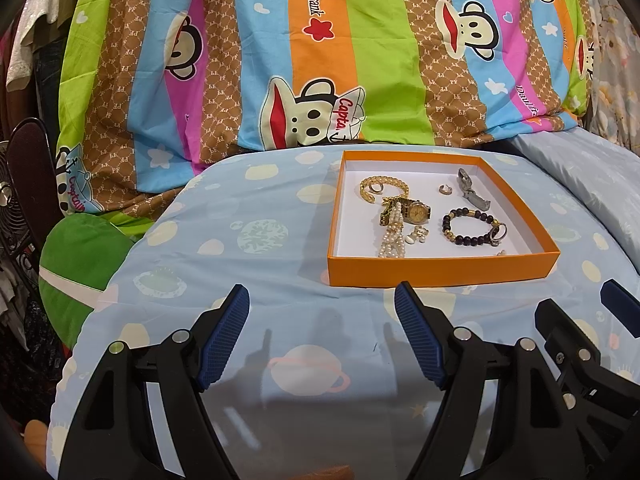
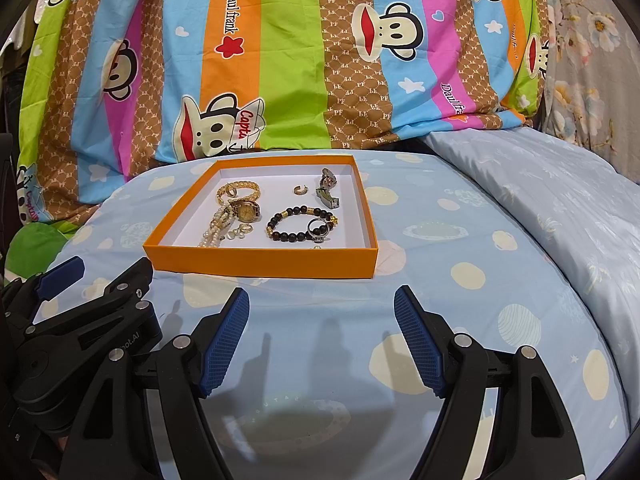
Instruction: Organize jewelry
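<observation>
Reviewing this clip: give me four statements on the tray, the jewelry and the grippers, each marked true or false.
1. The orange tray holds a dark beaded bracelet. True.
2. The left gripper is shut on the gold watch. False: it is open and empty, short of the tray.
3. The right gripper is open and holds nothing. True.
4. The pearl strand lies on the bedsheet outside the tray. False: it lies inside.
</observation>
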`<state>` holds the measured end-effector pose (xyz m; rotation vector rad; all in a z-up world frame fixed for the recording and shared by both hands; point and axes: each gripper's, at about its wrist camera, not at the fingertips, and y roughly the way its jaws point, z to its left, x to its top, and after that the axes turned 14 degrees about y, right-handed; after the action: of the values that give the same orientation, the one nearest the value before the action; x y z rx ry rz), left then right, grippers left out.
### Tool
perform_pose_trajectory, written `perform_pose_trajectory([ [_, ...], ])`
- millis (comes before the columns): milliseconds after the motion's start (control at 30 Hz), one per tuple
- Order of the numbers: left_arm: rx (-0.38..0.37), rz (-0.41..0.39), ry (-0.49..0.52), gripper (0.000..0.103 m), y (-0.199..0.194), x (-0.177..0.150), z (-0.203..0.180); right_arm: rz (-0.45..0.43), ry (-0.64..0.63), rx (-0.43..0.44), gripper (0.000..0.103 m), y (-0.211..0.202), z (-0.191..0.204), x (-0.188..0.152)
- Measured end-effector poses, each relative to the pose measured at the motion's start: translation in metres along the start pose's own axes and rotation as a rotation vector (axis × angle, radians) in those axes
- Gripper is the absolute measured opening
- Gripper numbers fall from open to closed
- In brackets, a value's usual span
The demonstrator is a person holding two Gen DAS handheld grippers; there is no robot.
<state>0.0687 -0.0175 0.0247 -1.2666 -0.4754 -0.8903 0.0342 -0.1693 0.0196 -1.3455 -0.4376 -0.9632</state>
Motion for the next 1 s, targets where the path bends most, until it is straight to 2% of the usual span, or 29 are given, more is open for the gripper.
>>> perform_pose_trajectory([
  [1000,0.006,0.002,0.003,0.072,-0.0009,-0.0011,0.0034,-0.003,-0.004,-0.008,0.074,0.0001,-0.0003,0.0002],
])
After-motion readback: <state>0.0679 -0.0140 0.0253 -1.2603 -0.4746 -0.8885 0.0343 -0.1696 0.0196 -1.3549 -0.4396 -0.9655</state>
